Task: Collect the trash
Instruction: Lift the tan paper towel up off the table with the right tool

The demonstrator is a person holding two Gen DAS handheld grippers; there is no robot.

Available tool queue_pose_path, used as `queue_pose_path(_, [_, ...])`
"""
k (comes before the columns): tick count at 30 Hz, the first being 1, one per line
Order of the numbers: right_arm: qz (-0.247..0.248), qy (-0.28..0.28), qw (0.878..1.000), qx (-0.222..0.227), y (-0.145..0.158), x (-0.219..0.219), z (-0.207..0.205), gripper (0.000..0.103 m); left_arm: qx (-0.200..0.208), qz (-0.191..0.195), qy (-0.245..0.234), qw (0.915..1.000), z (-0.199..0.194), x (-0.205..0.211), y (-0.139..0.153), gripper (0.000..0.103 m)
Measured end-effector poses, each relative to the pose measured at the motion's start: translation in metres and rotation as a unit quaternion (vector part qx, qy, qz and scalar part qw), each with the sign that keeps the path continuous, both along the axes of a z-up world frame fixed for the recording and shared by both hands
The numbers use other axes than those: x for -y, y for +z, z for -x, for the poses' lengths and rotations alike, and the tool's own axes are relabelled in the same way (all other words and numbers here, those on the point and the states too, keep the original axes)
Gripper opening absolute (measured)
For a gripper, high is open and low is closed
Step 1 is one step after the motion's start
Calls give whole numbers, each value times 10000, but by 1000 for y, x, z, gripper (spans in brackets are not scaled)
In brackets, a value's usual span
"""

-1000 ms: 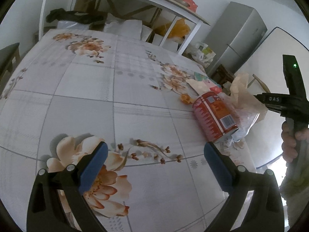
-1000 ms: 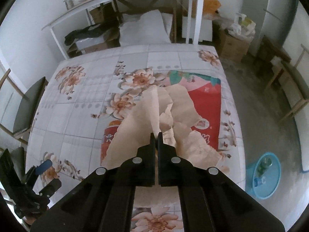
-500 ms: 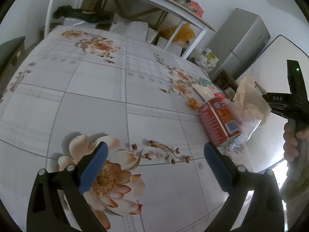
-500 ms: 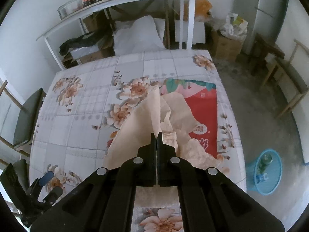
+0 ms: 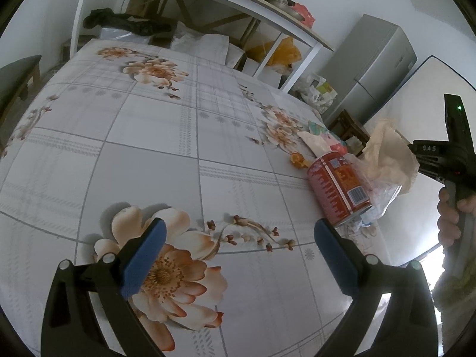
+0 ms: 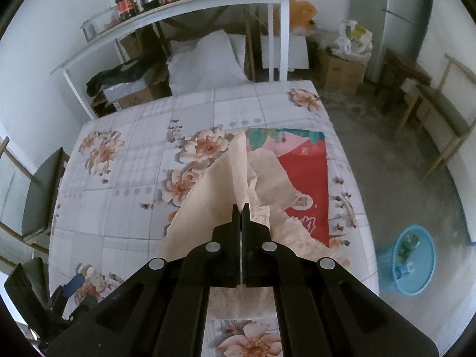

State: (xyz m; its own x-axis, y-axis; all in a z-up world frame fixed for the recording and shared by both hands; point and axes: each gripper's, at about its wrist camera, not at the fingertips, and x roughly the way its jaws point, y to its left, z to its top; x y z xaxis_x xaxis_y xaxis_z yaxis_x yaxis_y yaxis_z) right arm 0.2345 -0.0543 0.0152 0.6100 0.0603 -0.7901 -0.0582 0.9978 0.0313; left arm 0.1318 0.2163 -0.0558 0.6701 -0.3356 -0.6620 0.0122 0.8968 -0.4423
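Note:
My right gripper [image 6: 241,206] is shut on a crumpled beige paper [image 6: 214,196], held up above the table; from the left wrist view the same paper [image 5: 386,151] hangs from that gripper at the right edge. A red can [image 5: 339,189] lies on its side on the floral tablecloth [image 5: 148,154], with clear plastic film [image 5: 383,199] beside it and an orange scrap [image 5: 297,160] just behind. A red and teal wrapper [image 6: 306,175] lies flat under the paper. My left gripper [image 5: 238,245] stands open over the cloth, left of the can, with nothing between its blue pads [image 5: 145,255].
A blue plastic basket [image 6: 409,264] with some items in it stands on the concrete floor right of the table. A white shelf table [image 6: 178,20] with jars is behind, a grey fridge [image 5: 372,68] at right, chairs [image 6: 38,196] at the left and right sides.
The right gripper has lifted the beige paper higher above the table, so more floor and the basket show. The left gripper has hardly shifted and stays open.

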Motion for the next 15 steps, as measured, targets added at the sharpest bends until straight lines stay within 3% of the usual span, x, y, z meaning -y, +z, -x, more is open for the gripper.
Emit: queue_pose_path(15, [-518, 189, 9960, 702, 39, 16, 13, 0, 85, 42, -90, 9999, 12, 14, 6, 97])
